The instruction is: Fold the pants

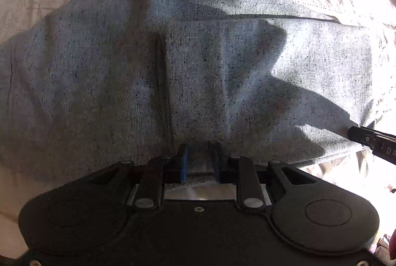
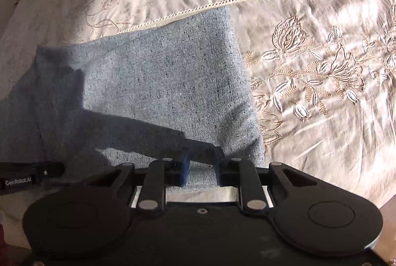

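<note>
Both grippers, left gripper and right gripper, are pinching the grey pants near edge on the embroidered bedspread; the folding-over step is starting; next they should be lifting together.

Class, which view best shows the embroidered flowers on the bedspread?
The right wrist view: the flowers lie sunlit and sharp beside the pants. The left wrist view shows only faint stitching at its top edge.
</note>
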